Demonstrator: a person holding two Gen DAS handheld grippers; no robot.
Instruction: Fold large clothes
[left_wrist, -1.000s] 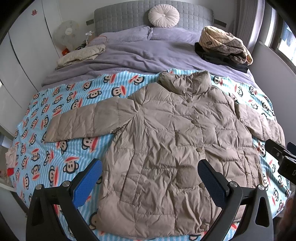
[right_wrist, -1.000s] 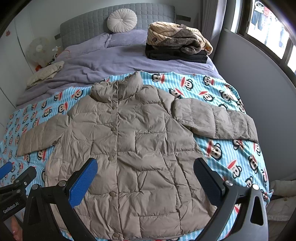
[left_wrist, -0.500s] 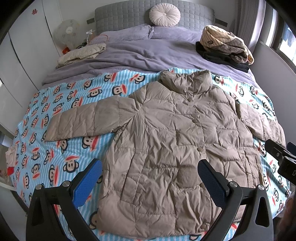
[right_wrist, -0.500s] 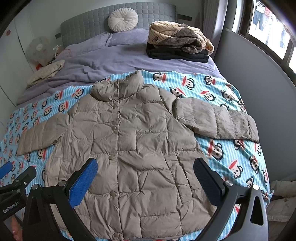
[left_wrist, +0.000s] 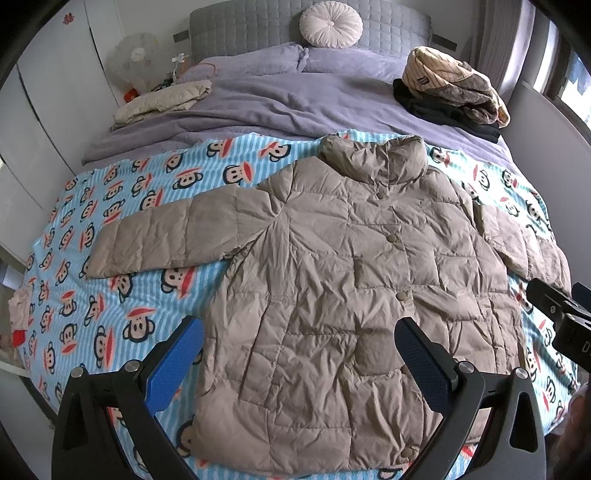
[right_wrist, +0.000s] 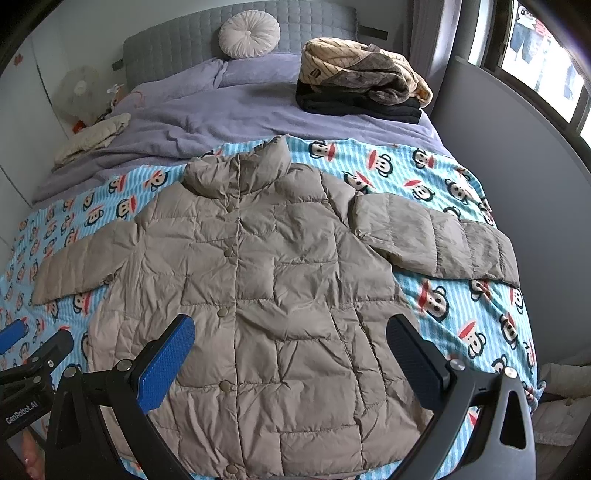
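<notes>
Beige puffer jacket (left_wrist: 343, 280): flat, buttoned, sleeves spread, on monkey-print blanket (left_wrist: 122, 236). Left hand-held gripper (left_wrist: 299, 354) and right hand-held gripper (right_wrist: 291, 354): both released, empty, above hem.

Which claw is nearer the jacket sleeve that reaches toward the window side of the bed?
Right. The right claw hovers open over the jacket's hem, with that sleeve just ahead to its right. The left claw, also open, sits further toward the opposite sleeve.
</notes>
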